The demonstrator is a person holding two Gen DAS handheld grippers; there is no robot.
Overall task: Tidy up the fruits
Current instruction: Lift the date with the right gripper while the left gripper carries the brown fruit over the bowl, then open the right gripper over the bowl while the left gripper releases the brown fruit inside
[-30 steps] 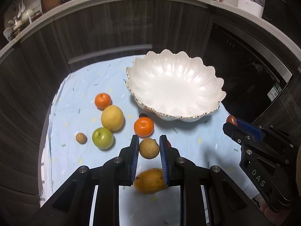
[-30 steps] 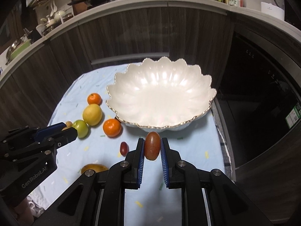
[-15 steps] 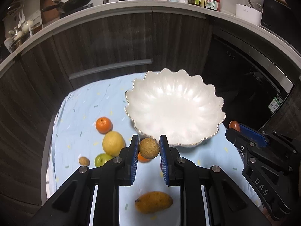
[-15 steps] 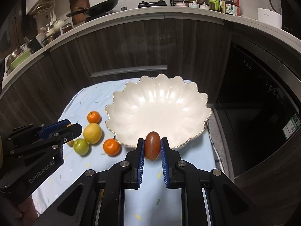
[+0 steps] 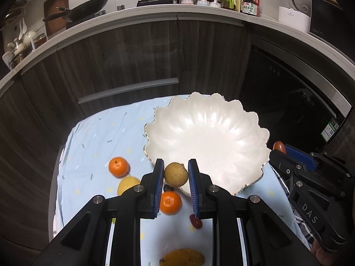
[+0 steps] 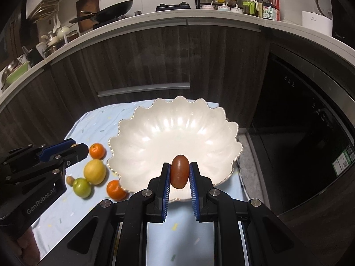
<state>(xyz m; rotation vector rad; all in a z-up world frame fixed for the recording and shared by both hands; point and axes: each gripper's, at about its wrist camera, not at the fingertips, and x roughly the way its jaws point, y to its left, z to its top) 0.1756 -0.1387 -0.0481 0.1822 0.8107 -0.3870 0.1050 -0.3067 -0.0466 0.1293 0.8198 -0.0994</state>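
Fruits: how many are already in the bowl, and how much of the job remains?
None yet: the bowl holds no fruit. In hand: the left gripper grips a round tan fruit, and the right gripper grips a red-brown oval fruit, both at the near rim. Left on the cloth: two oranges, a yellow fruit, a green one, a mango and small ones.

Overhead light glares off the glossy white scalloped ceramic bowl [image 5: 206,137], washing out its ribs in my left view. The dark wood-grain cabinet fronts [image 6: 137,66] stay dim. Fisheye bending curves the pale grey countertop edge [image 5: 155,20] and blackens my corners. The green round fruit [image 6: 82,187] looks smeared.
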